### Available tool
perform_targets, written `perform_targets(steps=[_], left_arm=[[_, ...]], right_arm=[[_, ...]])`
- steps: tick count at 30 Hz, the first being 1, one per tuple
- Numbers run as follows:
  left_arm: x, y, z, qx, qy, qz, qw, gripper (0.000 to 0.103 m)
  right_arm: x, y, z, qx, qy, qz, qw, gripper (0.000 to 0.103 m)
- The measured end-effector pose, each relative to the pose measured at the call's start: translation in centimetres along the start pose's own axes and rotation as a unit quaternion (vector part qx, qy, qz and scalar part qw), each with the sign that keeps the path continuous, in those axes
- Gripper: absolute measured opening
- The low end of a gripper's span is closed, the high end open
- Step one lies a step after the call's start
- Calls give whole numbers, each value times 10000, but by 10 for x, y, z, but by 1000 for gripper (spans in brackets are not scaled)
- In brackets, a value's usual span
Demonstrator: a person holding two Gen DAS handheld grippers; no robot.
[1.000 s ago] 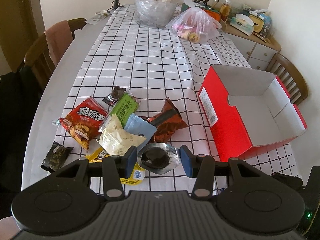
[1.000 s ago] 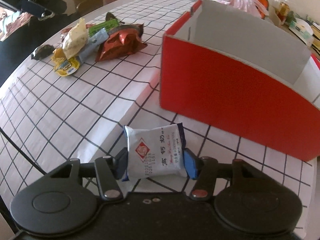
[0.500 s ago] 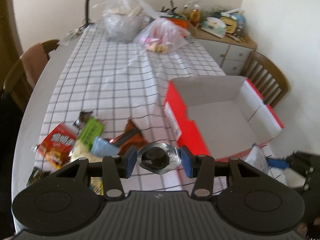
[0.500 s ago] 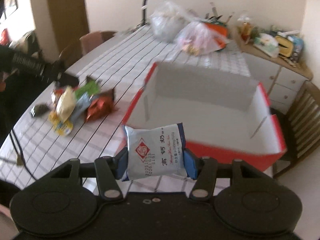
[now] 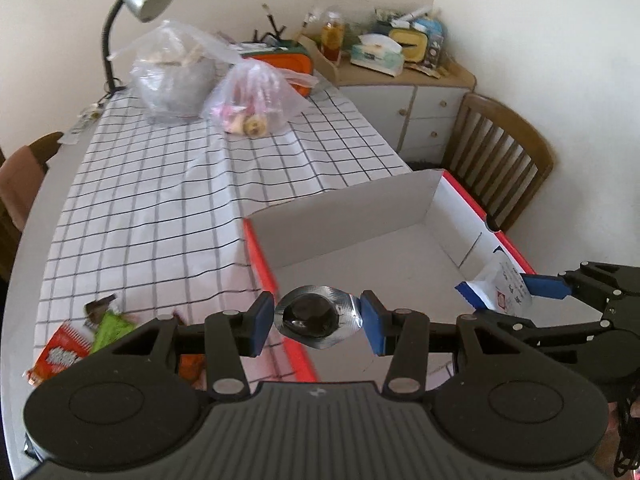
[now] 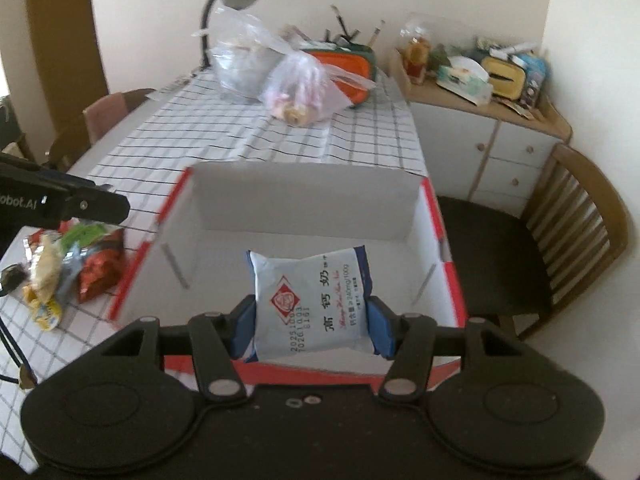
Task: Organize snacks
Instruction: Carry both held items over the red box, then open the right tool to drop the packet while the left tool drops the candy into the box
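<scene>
My left gripper (image 5: 316, 322) is shut on a round silver foil packet with a dark centre (image 5: 314, 316), held above the near left edge of the open red box (image 5: 400, 264). My right gripper (image 6: 312, 322) is shut on a white and blue milk snack packet (image 6: 314, 304), held over the box's near wall (image 6: 304, 368). That packet also shows in the left wrist view (image 5: 498, 290), over the box's right side. The box's white inside (image 6: 296, 248) holds nothing that I can see. A pile of loose snack packets (image 6: 68, 264) lies on the checked cloth left of the box.
Two clear plastic bags (image 5: 244, 100) and a desk lamp (image 5: 136, 4) stand at the table's far end. A wooden chair (image 6: 568, 248) stands right of the box. A cluttered cabinet (image 6: 480, 120) stands at the back right. Another chair (image 5: 20, 184) stands at the left.
Both grippers have risen and moved over the red box with their packets still held. The snack pile has dropped to the lower left of the left wrist view.
</scene>
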State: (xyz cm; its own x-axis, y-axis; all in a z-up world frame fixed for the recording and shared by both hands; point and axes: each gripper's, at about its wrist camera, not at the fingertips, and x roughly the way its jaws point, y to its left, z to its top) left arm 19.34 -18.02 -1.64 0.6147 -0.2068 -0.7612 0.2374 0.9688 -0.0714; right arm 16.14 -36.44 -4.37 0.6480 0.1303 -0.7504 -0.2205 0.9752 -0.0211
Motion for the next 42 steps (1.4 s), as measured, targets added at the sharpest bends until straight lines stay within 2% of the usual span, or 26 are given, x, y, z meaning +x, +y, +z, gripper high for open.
perform_targets(steps=[10,22,34,37,39,42], left_arm=[[71,-37,20,236,674,-12,9974,46],[133,-52,11,366,1433,206,9888,47],[149,-57,1,472,1828,288,9816,50],[146,-58,-1,439,1788,219,9827,53],[141,-58,0,390,1719,184,9842,61],[132,-55,1,293,1605,117,9865,61]], right_arm=[[41,-36,3,57,469,53,9989,57],[75,-27,-1,-244,945,184,9951,57],[87,-26,-4,-334,1158,233,9924,59],[85,-27,-4,-310,1137,239,9927,61],[82,-28,-5,-295,1096,255,9932,64],[74,-31,-4,-246,1001,289,9943,64]])
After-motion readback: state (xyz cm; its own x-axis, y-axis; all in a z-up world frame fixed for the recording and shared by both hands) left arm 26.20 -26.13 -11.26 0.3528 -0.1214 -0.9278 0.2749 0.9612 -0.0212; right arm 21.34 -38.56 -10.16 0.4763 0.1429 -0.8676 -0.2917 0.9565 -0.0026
